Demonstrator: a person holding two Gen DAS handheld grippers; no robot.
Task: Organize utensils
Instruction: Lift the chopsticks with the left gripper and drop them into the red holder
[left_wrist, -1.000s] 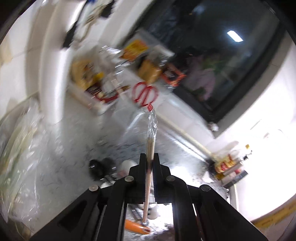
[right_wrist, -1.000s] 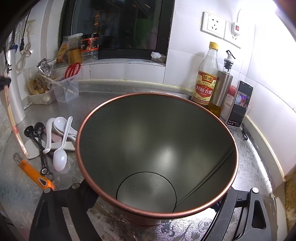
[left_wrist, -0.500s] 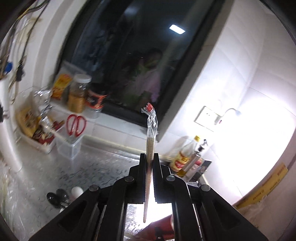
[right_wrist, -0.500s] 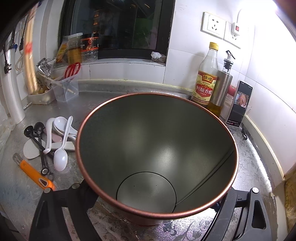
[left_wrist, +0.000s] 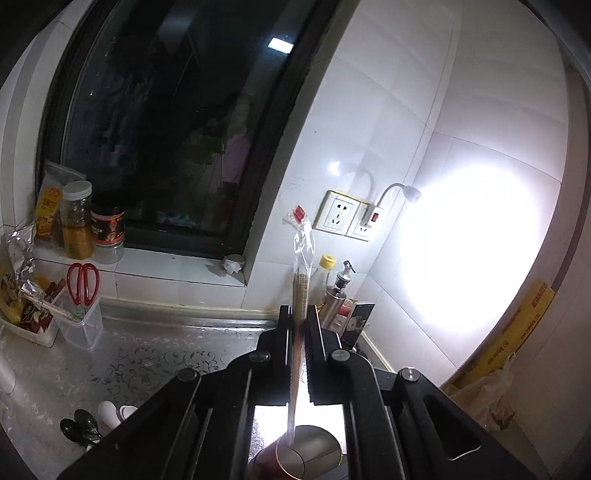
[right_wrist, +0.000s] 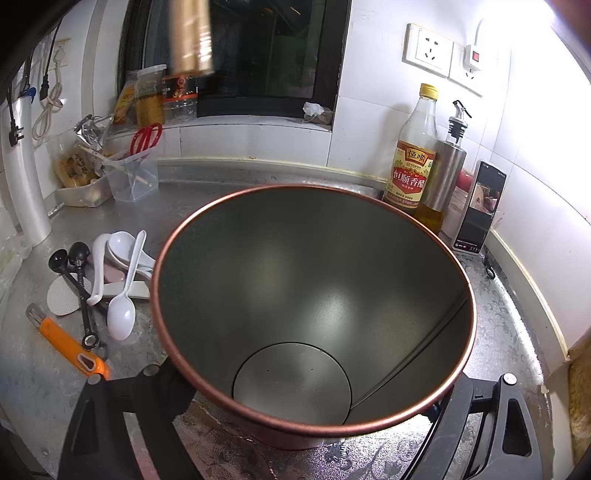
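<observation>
One pack of skewers (left_wrist: 300, 295) clamped in my left gripper (left_wrist: 299, 321), held above the worktop (right_wrist: 258, 188).
Right gripper (right_wrist: 295, 417) braces the can (right_wrist: 314, 314); next: lower the pack's end inside its rim.

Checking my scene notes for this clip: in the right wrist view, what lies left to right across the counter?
Orange utility knife → black measuring spoons → white plastic spoon → copper-rimmed metal canister → yellow-capped vinegar bottle → steel oil dispenser → propped-up phone.
</observation>
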